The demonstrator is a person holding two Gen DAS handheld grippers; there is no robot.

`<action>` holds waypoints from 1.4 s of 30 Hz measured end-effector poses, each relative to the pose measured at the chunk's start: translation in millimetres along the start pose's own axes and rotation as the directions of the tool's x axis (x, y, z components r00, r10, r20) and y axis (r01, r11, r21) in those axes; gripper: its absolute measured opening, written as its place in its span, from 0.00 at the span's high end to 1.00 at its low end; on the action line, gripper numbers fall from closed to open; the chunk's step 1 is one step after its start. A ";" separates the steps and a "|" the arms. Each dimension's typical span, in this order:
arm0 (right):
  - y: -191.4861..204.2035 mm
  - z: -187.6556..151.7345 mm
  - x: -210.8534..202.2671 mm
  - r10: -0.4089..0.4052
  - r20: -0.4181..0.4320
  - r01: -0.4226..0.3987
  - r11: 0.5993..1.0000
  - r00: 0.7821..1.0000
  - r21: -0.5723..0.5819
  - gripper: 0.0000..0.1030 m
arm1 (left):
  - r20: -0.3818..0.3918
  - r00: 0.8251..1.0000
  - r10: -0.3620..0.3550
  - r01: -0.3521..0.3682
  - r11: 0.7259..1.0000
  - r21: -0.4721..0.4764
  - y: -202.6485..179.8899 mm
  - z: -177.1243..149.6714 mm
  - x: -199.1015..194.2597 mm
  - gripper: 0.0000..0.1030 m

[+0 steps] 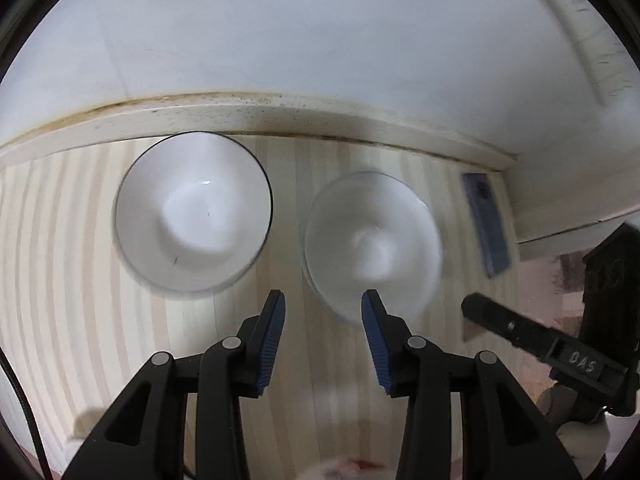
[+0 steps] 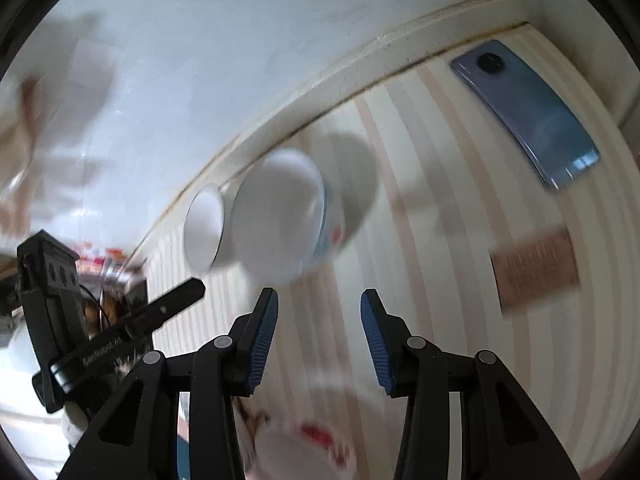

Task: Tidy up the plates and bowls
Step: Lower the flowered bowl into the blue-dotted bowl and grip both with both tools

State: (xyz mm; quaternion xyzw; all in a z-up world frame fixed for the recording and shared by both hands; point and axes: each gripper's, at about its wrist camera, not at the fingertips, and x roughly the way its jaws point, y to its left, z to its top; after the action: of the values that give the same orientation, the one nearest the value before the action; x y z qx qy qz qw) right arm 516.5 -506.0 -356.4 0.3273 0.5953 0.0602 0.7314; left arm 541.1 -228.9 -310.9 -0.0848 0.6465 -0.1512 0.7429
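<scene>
Two white bowls stand side by side on the striped table near the wall. The dark-rimmed bowl is at the left, the plain white bowl at the right. My left gripper is open and empty, just in front of the gap between them. My right gripper is open and empty. In the blurred right wrist view the plain bowl is ahead with the dark-rimmed bowl behind it. A white dish with red marks lies under the right gripper; its shape is unclear.
A blue-grey phone lies face down at the table's right end by the wall, also in the right wrist view. A brown card lies on the table. The other gripper's black body is close at the right.
</scene>
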 end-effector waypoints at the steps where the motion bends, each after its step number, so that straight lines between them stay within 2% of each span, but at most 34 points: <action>1: -1.6 10.1 9.4 0.011 -0.009 -0.011 1.000 1.000 0.012 0.55 | -0.012 1.000 -0.002 0.002 1.000 0.004 0.6 3.0 7.0 0.64; 5: -11.0 30.0 35.3 0.042 -0.030 -0.041 0.998 0.999 0.051 0.56 | -0.062 0.998 0.013 -0.012 1.000 0.007 1.1 12.7 36.0 0.66; 6: -12.2 33.1 41.9 0.045 -0.038 -0.042 0.998 0.998 0.055 0.59 | -0.063 0.998 0.011 -0.010 1.000 0.009 -2.6 13.4 40.4 0.73; 8: -14.3 35.1 55.3 0.057 -0.059 -0.053 0.997 0.997 0.064 0.65 | -0.055 0.998 0.021 -0.020 1.000 0.020 -4.6 12.8 46.4 0.75; 10: -17.3 32.9 64.1 0.065 -0.070 -0.060 0.996 0.995 0.073 0.79 | -0.044 0.999 0.025 -0.024 1.000 0.019 -4.8 11.4 46.2 0.75; 14: -17.3 30.1 65.4 0.076 -0.049 -0.072 0.995 0.996 0.076 0.79 | -0.028 0.999 0.023 -0.022 1.000 0.012 -0.2 12.3 45.7 0.80; 27: 2.2 13.3 51.8 0.031 -0.020 -0.031 1.000 0.999 -0.005 0.79 | 0.031 0.999 0.027 -0.029 0.998 0.050 -12.4 0.8 23.0 0.81; 35: 11.3 -13.9 16.8 0.046 0.003 -0.046 0.999 0.999 -0.021 0.79 | 0.062 0.998 -0.005 0.000 0.997 0.077 -21.9 -30.7 -14.7 0.81; 42: 18.8 -59.1 -13.3 0.062 0.004 -0.062 0.998 0.998 -0.030 0.79 | 0.082 0.996 -0.030 0.021 0.995 0.101 -23.7 -69.3 -53.7 0.81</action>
State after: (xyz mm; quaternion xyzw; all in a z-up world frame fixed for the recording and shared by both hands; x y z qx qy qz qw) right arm 464.6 -473.7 -339.5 0.3348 0.5820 0.0907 0.7355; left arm 463.6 -228.4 -263.5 -0.0619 0.6055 -0.1892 0.7706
